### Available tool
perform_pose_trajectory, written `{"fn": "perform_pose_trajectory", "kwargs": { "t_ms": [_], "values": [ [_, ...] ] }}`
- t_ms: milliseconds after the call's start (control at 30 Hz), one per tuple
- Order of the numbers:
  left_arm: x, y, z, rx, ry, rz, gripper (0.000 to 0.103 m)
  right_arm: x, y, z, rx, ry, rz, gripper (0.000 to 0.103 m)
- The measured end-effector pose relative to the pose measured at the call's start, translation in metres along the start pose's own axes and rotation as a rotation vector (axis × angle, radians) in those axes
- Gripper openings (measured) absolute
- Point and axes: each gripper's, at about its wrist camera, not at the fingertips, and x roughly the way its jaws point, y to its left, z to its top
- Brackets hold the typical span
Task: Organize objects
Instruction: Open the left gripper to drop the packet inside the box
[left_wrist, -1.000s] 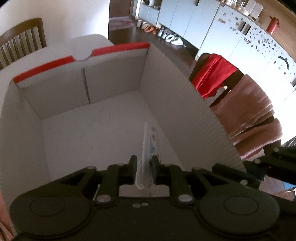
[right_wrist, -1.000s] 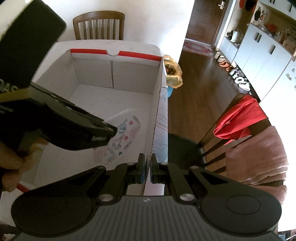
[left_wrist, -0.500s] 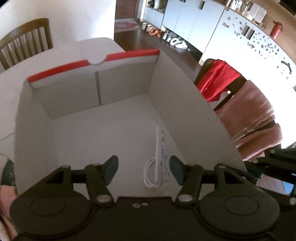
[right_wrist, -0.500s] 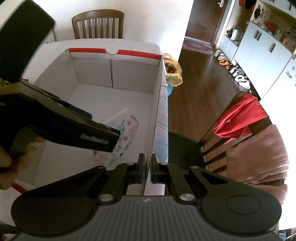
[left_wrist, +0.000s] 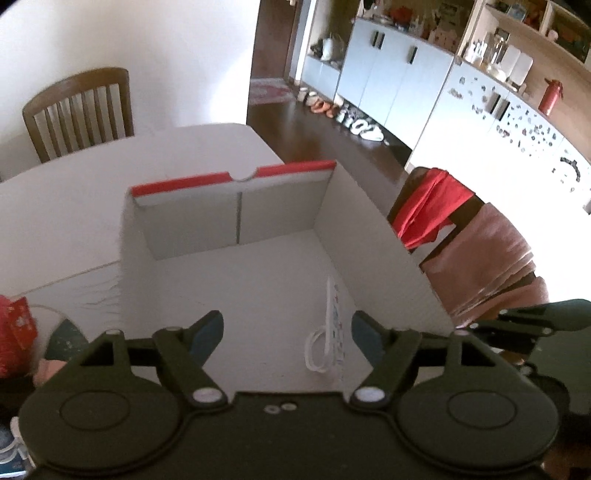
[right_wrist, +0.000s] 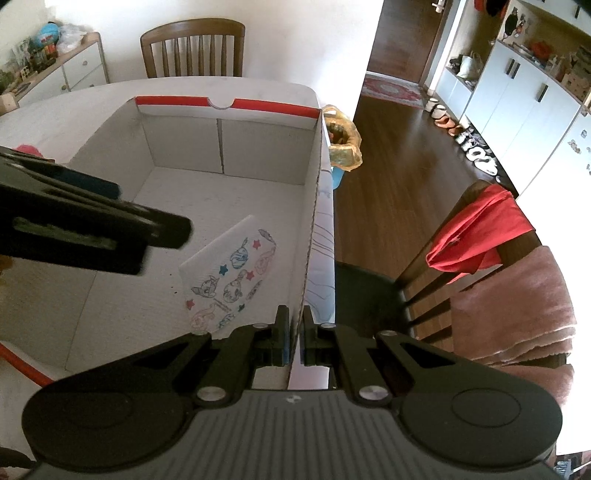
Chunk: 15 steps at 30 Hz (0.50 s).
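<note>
A patterned face mask (right_wrist: 232, 277) lies inside the white cardboard box (right_wrist: 184, 155) just ahead of the spread, empty left claw (left_wrist: 287, 330), so it looks stowed, while the right claw (right_wrist: 293, 334) pinches the box's side wall; a red item (left_wrist: 16, 332) waits on the desk (left_wrist: 66, 221) to the left claw's left

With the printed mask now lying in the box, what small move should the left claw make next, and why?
Probably lift the left claw up and back out of the box. It is open, and the mask leans loose against the wall that the right claw is clamping, so this item looks placed.
</note>
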Motion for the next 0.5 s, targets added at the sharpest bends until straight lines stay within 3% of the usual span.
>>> {"fn": "perform_pose_trajectory", "kwargs": {
  "t_ms": [500],
  "values": [
    [-0.064, 0.052, -0.024, -0.111, -0.128, 0.086, 0.101, 0.001, -0.001, 0.002, -0.008, 0.012, 0.000, 0.005]
  ]
}}
